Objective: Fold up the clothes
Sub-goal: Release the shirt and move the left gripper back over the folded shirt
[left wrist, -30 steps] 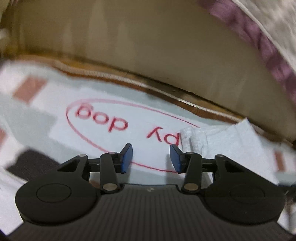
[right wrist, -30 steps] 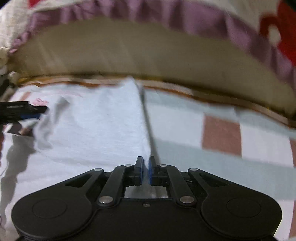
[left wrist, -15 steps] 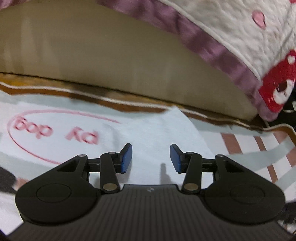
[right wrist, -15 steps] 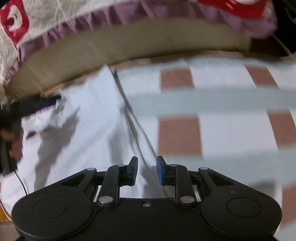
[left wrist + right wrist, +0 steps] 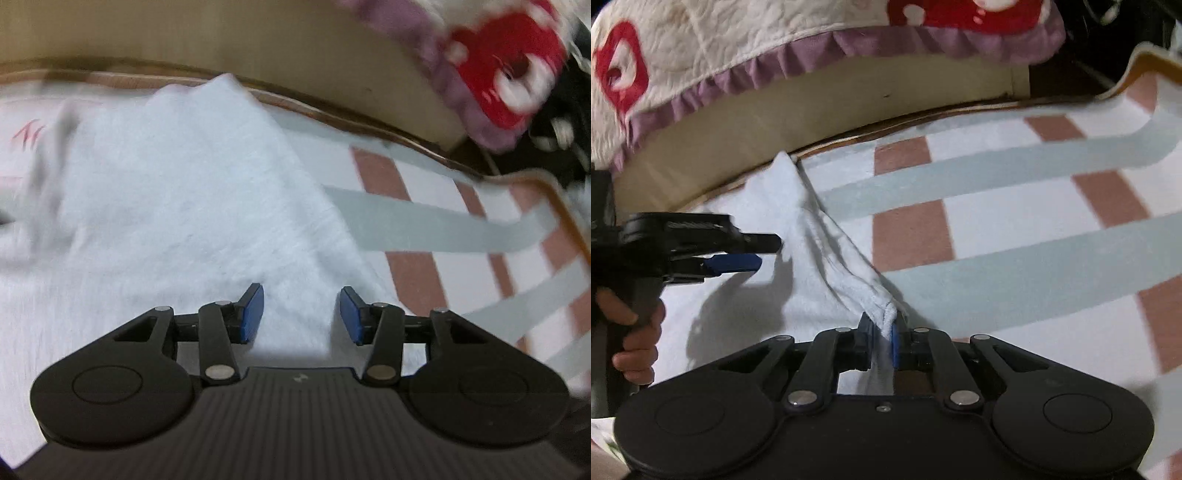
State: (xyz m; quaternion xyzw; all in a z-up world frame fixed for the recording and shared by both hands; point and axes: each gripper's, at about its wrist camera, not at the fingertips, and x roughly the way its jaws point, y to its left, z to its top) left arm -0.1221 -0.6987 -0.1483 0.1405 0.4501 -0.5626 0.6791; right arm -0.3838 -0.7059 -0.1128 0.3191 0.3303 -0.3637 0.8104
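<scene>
Two grippers work the white garment (image 5: 768,295) near the checked blanket's (image 5: 1034,229) far edge: the right gripper (image 5: 882,341), just closing, pinches its hem for folding; the left gripper (image 5: 301,314), just widening, hovers apart, empty.

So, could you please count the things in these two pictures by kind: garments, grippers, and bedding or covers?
Garments: 1, the white T-shirt
Grippers: 2, the left gripper, open above the shirt, and the right gripper, shut on the shirt's bunched edge
Bedding or covers: 2, the checked blanket under the shirt and the quilt with purple ruffle behind
Total: 5
</scene>
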